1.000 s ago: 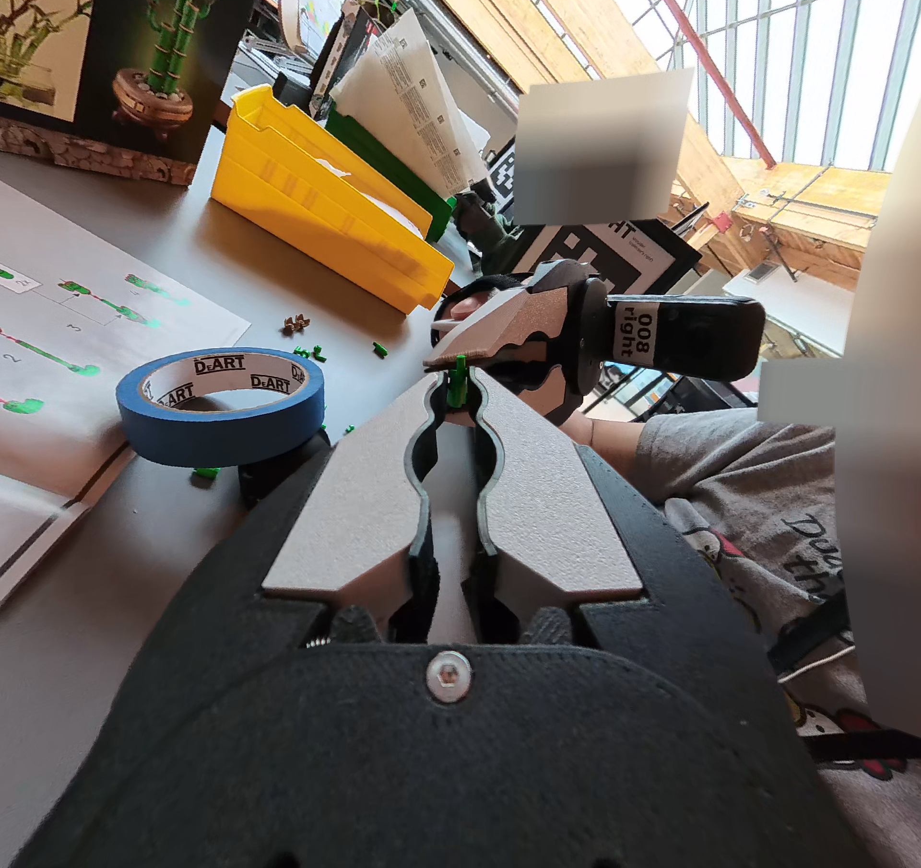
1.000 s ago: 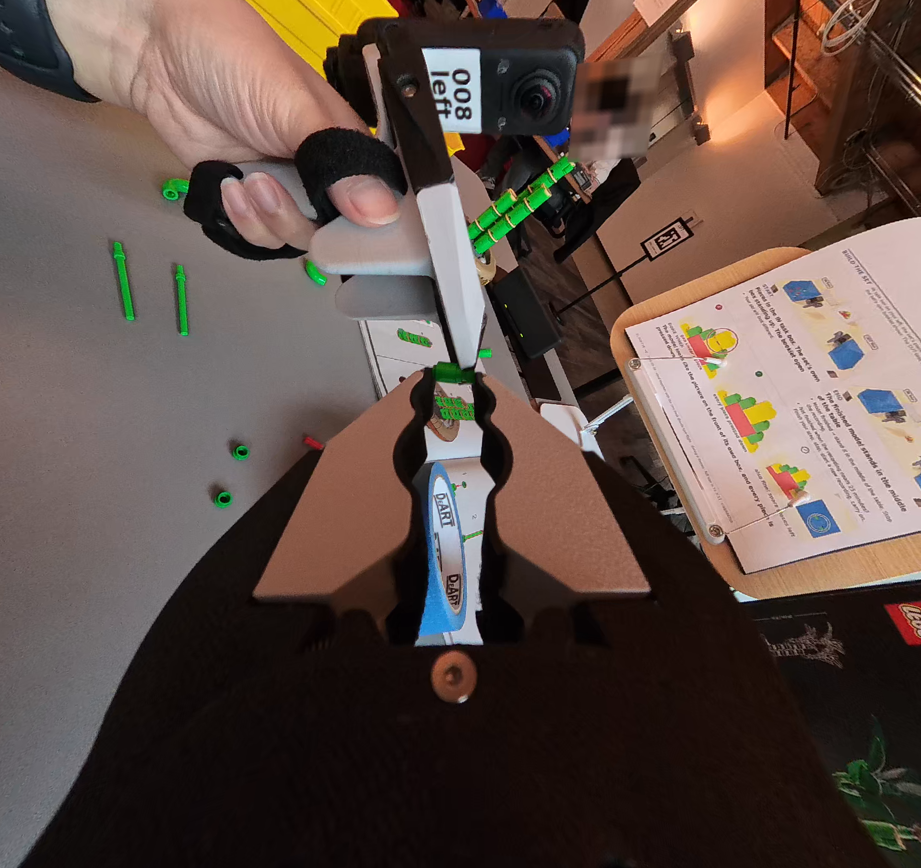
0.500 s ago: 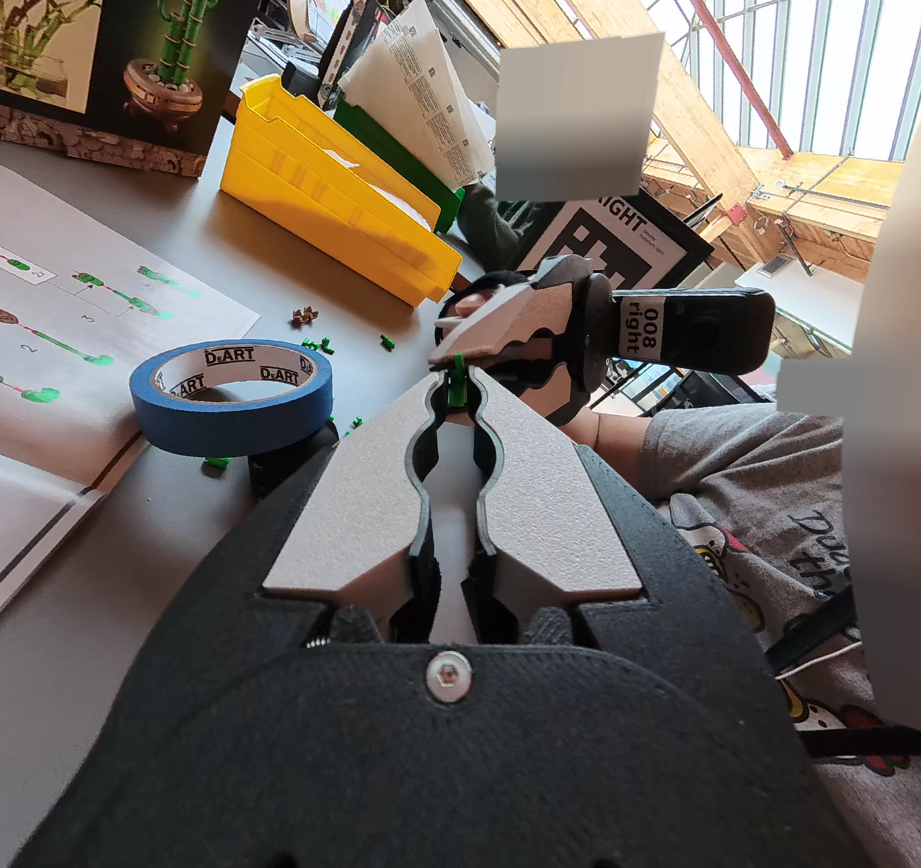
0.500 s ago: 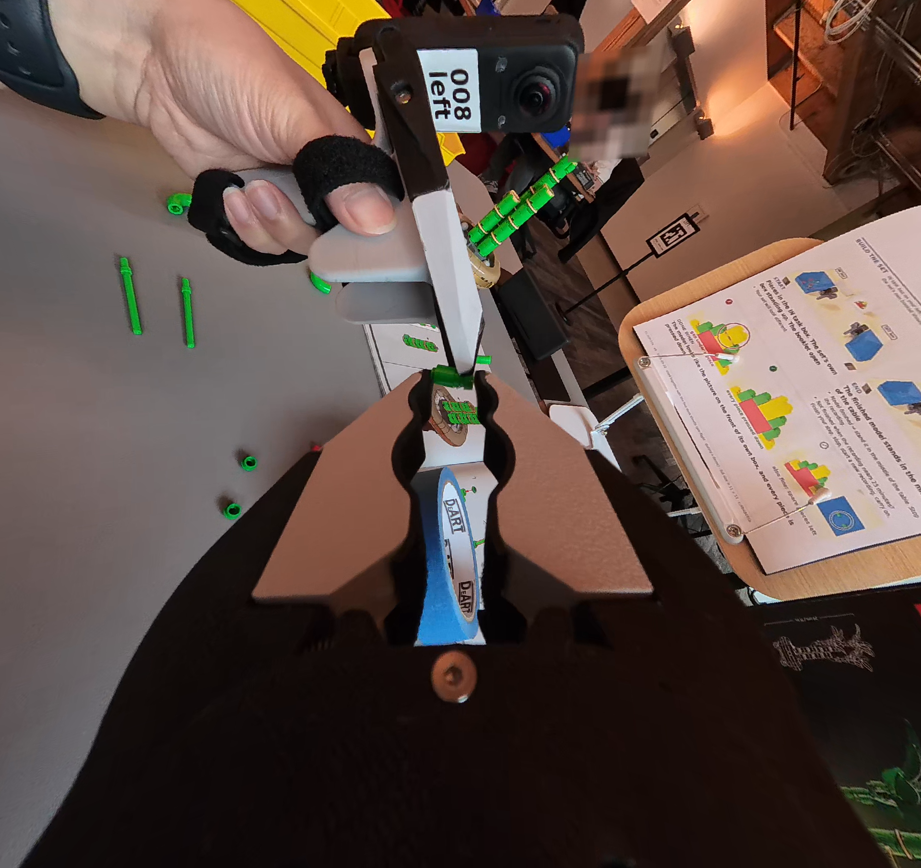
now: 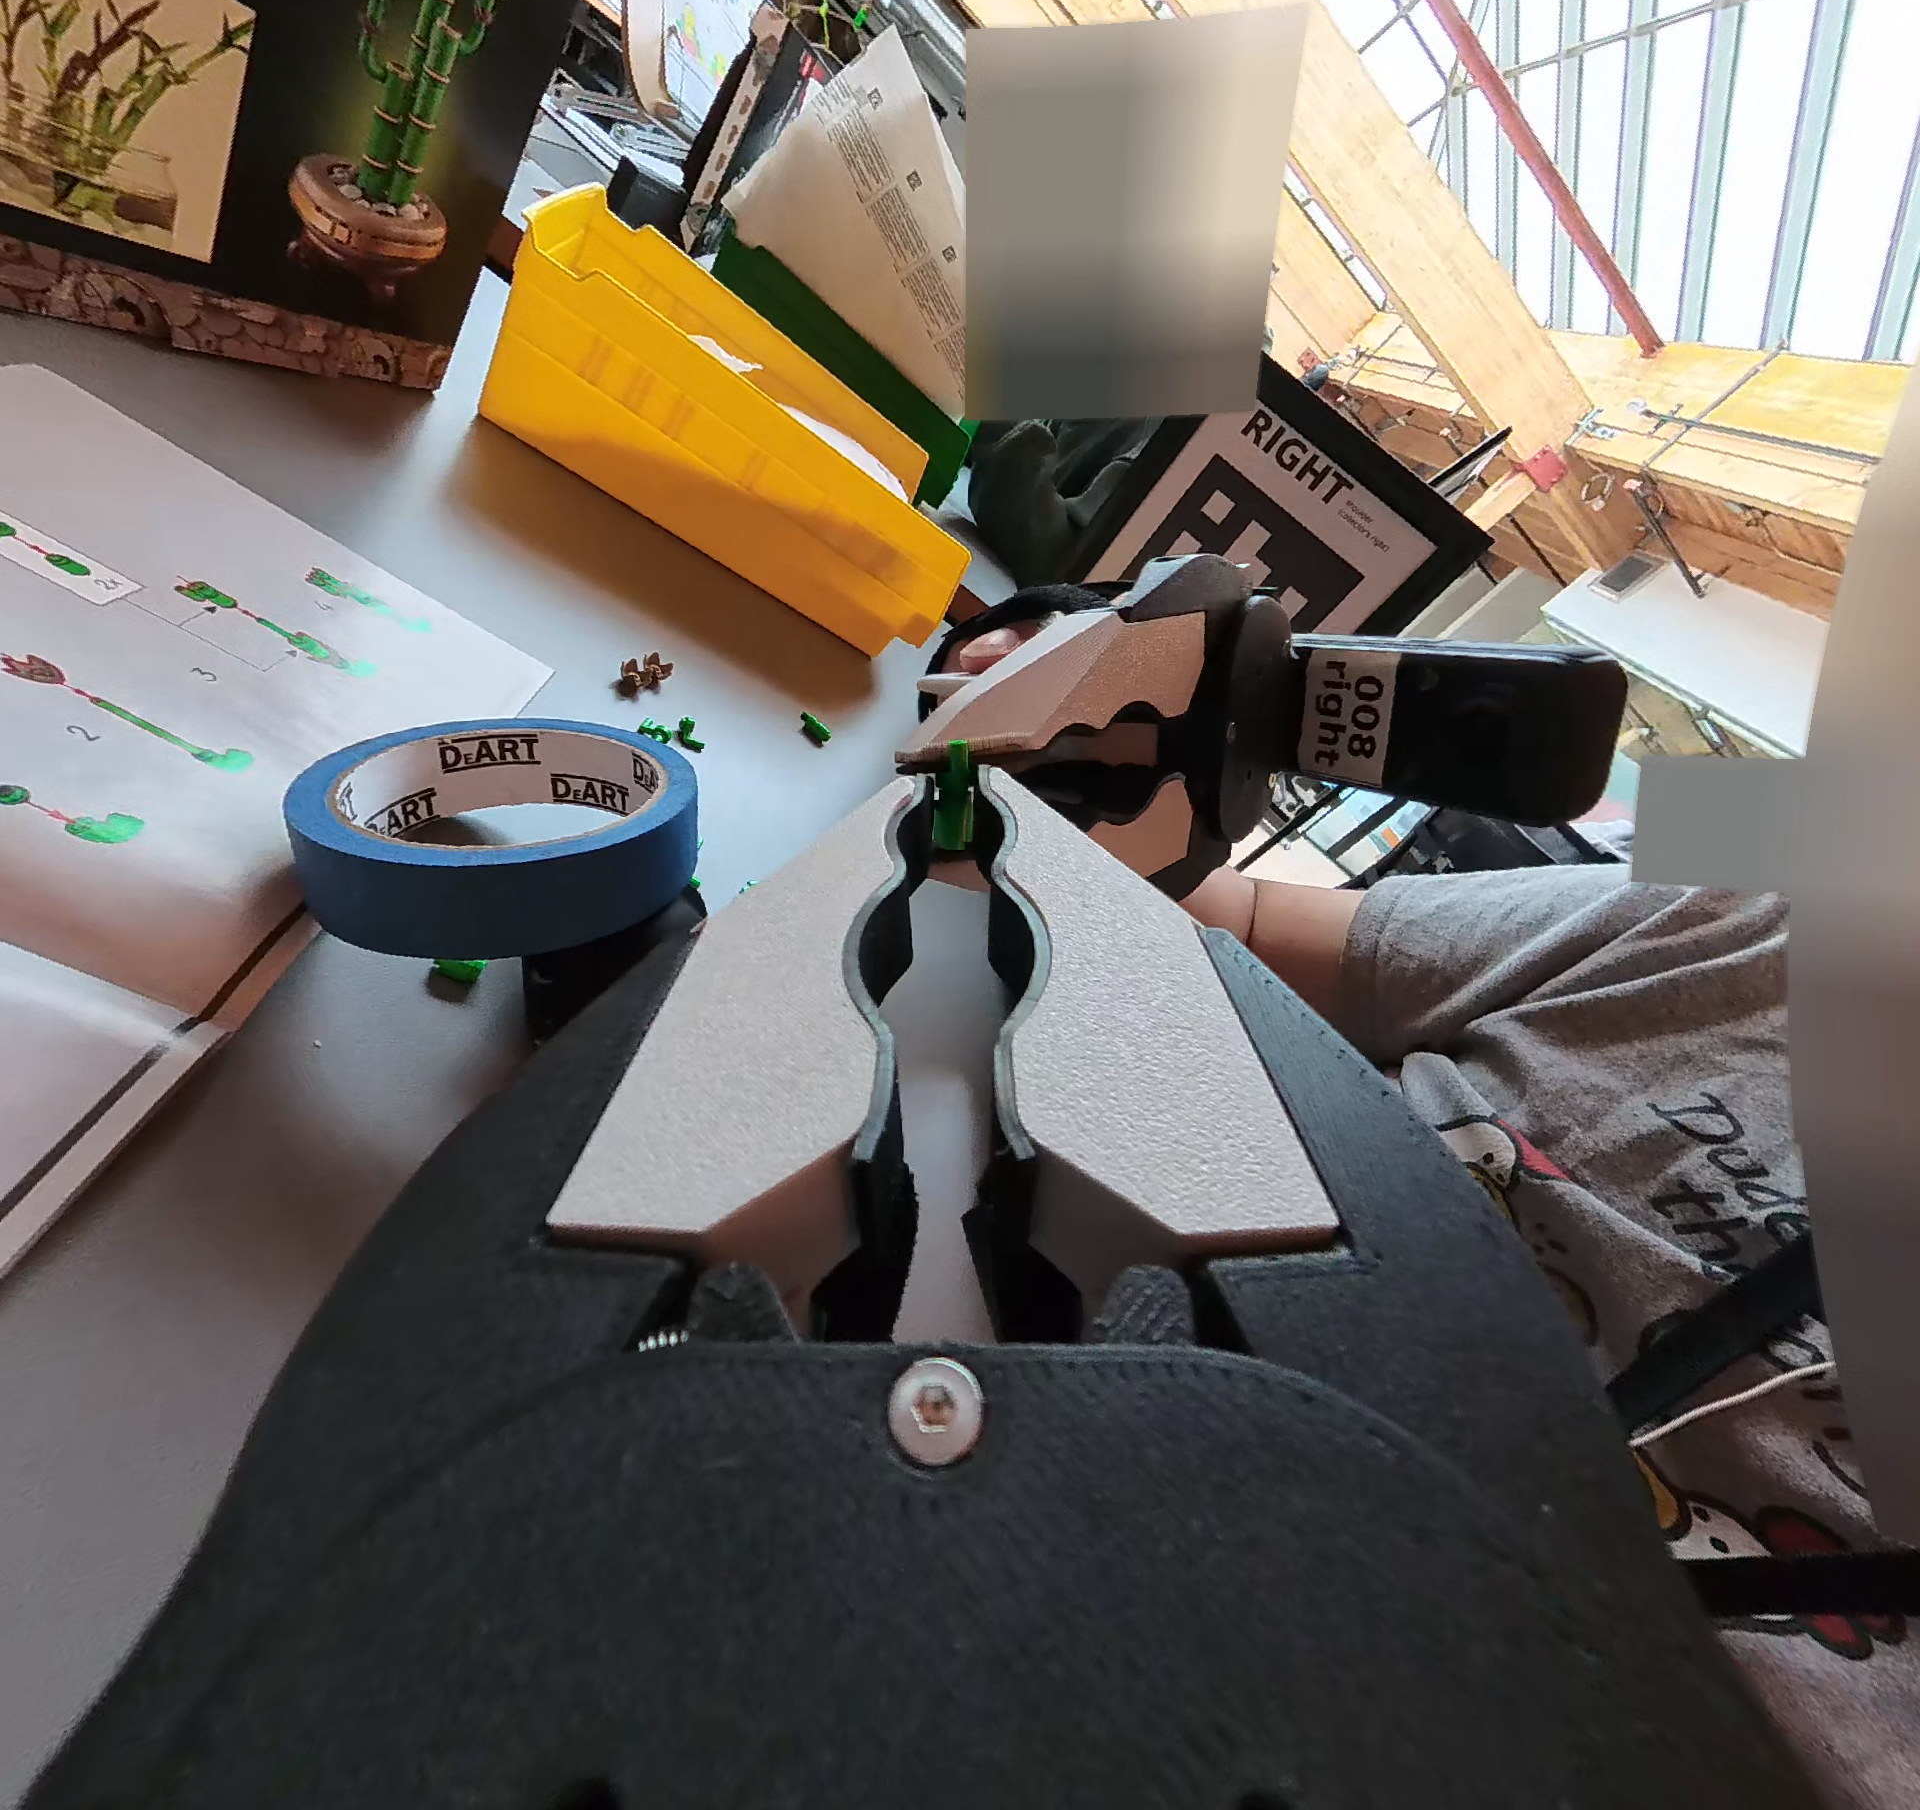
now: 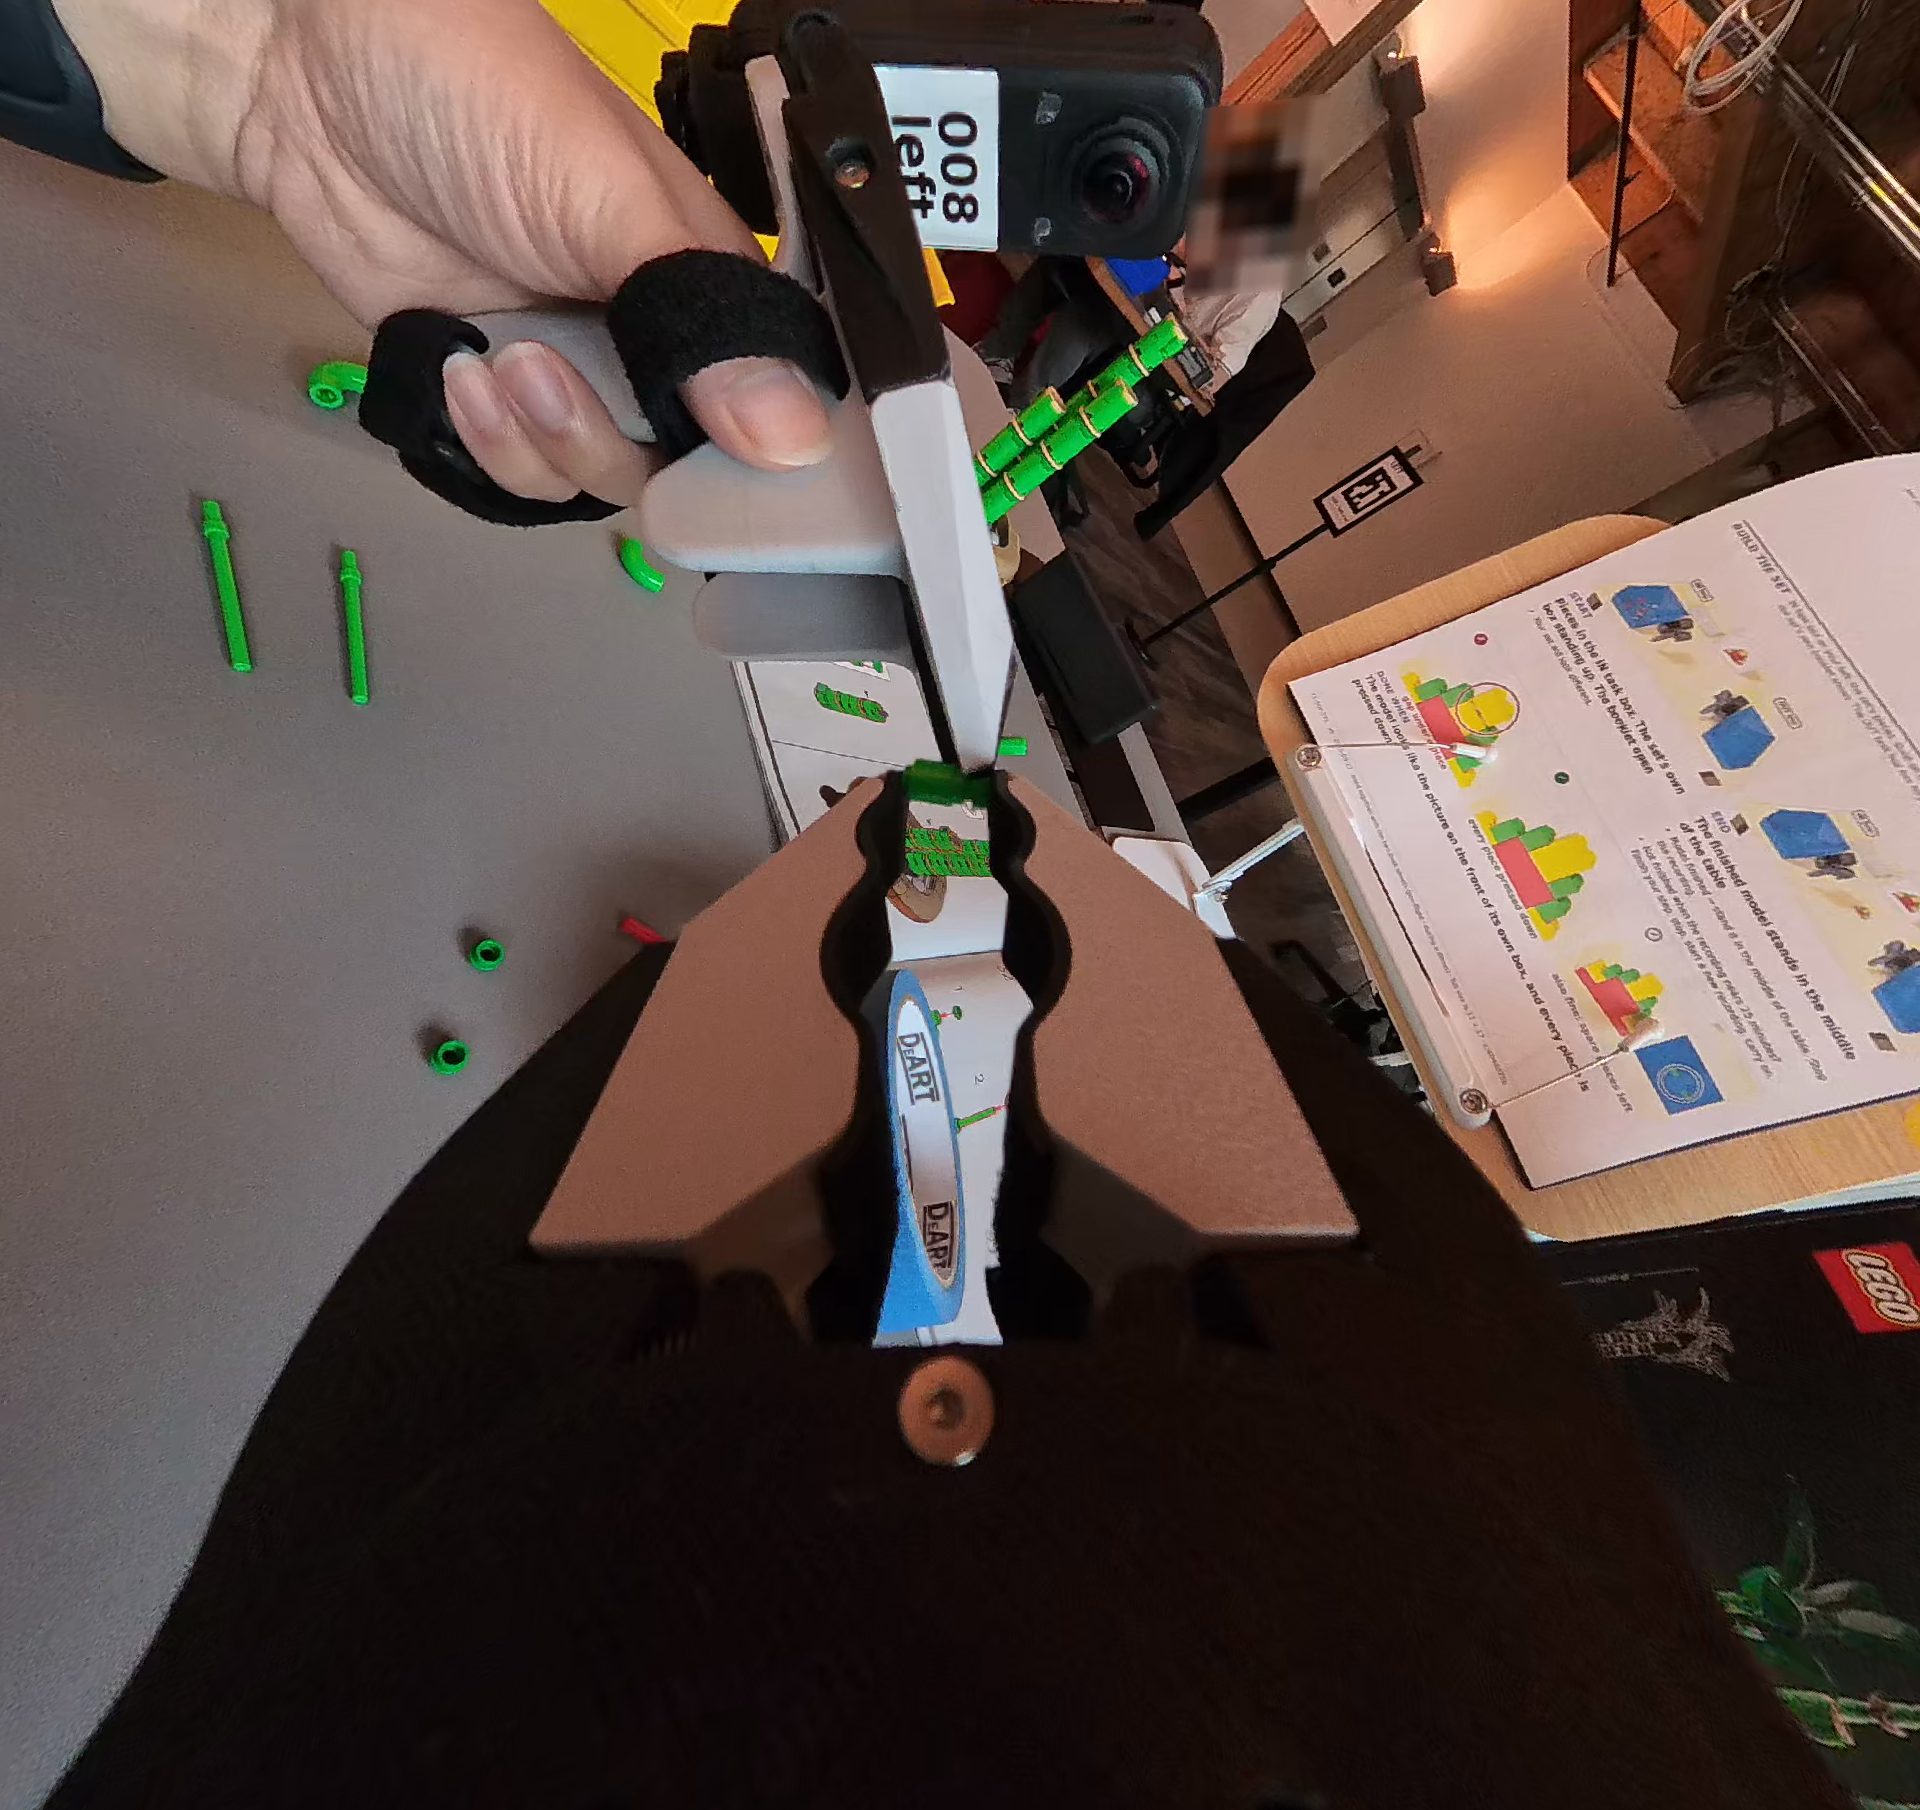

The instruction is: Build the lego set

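Lego pieces lie loose at the left of the right wrist view: two green rods [image 6: 223, 584] side by side and two small green rings [image 6: 485, 953] on the grey table [image 6: 156, 877]. In the left wrist view, an open instruction booklet [image 5: 156, 700] fills the left edge, with a blue tape roll [image 5: 490, 830] resting on its corner and a yellow bin [image 5: 707, 430] behind. At frame centre the left gripper [image 5: 948, 792] is clenched on a small green piece [image 5: 950, 810], and the right gripper [image 6: 943, 786], coming in crosswise from the right, pinches what appears to be a second green part [image 6: 932, 781]; the joint itself is too small to read clearly. To seat the parts well, keep both grips firm, line the axes up squarely, and press straight along the axis without twisting, so neither piece pivots out.
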Action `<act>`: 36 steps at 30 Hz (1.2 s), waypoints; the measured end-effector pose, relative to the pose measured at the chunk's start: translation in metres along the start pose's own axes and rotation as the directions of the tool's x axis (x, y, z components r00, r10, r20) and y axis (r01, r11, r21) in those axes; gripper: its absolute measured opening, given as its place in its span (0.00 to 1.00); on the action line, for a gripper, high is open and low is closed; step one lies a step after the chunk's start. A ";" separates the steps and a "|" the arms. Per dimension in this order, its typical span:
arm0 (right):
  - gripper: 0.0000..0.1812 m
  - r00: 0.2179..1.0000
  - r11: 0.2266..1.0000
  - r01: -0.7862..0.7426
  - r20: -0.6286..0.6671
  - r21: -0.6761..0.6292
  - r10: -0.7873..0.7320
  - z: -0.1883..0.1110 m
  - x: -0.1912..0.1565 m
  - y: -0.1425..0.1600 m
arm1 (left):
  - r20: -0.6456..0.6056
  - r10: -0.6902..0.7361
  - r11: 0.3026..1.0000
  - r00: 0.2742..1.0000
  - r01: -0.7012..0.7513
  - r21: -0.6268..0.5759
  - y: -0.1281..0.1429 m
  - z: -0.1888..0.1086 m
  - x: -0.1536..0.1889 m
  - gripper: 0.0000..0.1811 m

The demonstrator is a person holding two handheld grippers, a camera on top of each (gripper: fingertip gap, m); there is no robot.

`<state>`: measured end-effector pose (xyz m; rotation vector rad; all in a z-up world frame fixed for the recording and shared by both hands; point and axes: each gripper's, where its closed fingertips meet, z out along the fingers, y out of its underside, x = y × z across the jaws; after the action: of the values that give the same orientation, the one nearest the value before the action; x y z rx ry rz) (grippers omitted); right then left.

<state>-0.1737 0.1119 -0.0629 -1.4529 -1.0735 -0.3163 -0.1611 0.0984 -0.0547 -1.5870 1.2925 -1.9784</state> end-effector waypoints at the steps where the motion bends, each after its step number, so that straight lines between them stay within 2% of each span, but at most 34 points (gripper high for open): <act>1: 0.07 1.000 1.000 0.002 0.000 -0.002 -0.002 0.000 0.000 0.000 | -0.001 -0.004 1.000 1.000 0.004 0.001 0.000 0.000 0.000 0.02; 7: 0.07 0.998 0.998 -0.056 0.030 -0.006 0.056 -0.001 -0.001 0.001 | -0.005 0.002 1.000 1.000 -0.002 0.016 -0.003 -0.003 0.001 0.00; 24: 0.07 0.998 1.000 -0.012 0.064 -0.011 0.013 0.001 -0.010 0.003 | 0.031 0.040 0.997 0.999 -0.038 -0.070 0.007 -0.008 -0.002 0.00; 36: 0.07 0.996 0.999 -0.047 0.077 -0.026 0.049 0.005 -0.013 0.004 | 0.059 0.097 0.991 0.993 -0.091 -0.099 0.009 -0.011 -0.004 0.00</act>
<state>-0.1794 0.1112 -0.0763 -1.5211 -1.0980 -0.2413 -0.1717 0.1013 -0.0641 -1.5874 1.4291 -1.8198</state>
